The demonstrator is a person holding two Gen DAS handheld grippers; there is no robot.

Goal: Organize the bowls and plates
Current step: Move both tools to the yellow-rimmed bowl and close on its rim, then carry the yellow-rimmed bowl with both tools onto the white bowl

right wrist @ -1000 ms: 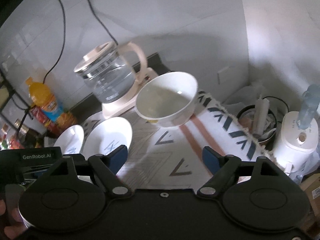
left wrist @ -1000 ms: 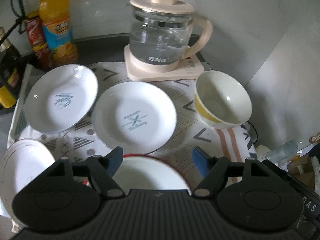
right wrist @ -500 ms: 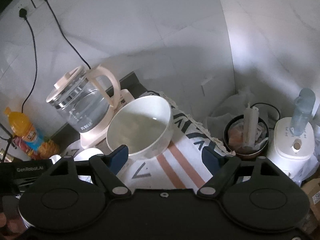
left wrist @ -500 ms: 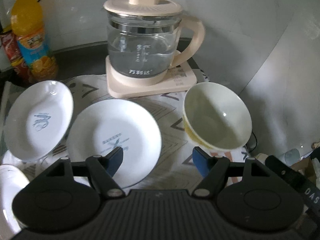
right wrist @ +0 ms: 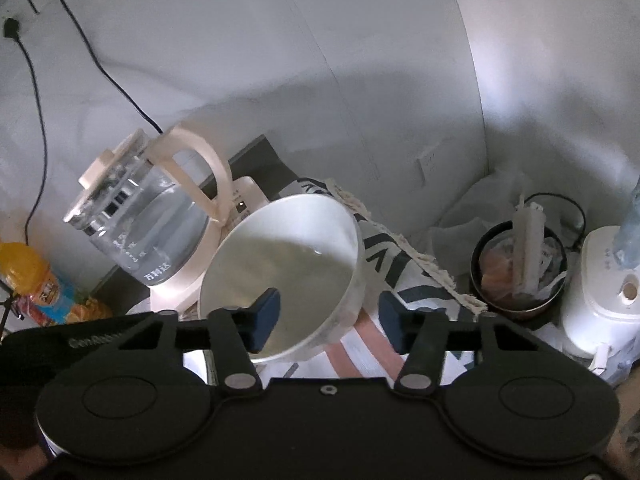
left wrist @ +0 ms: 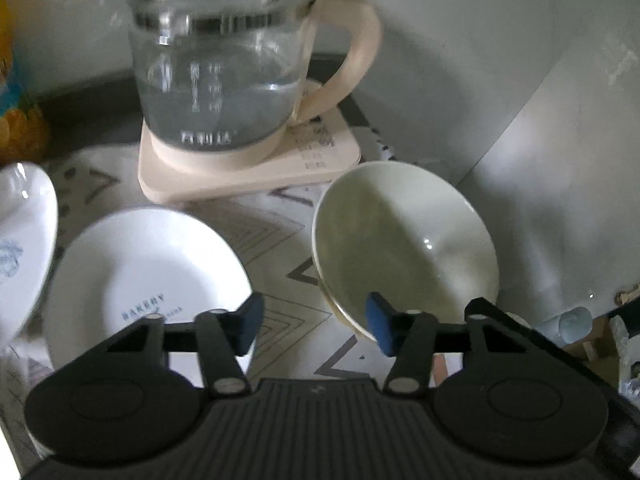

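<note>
A cream bowl stands on the patterned cloth, right of a white plate marked BAKERY. A second white plate shows at the left edge. My left gripper is open, its right fingertip over the bowl's near left rim, its left fingertip over the plate's right edge. In the right wrist view the bowl is close. My right gripper is open and straddles the bowl's near right rim, left fingertip inside the bowl, right fingertip outside over the cloth.
A glass kettle on a beige base stands just behind the plate and bowl; it shows too in the right wrist view. An orange drink bottle is at the left. A dark pot and a white appliance stand right. Walls close the corner.
Both grippers have moved forward toward the bowl, which now looks much larger. The right gripper's fingers now straddle its rim. The red-rimmed dish near the left gripper has left the view.
</note>
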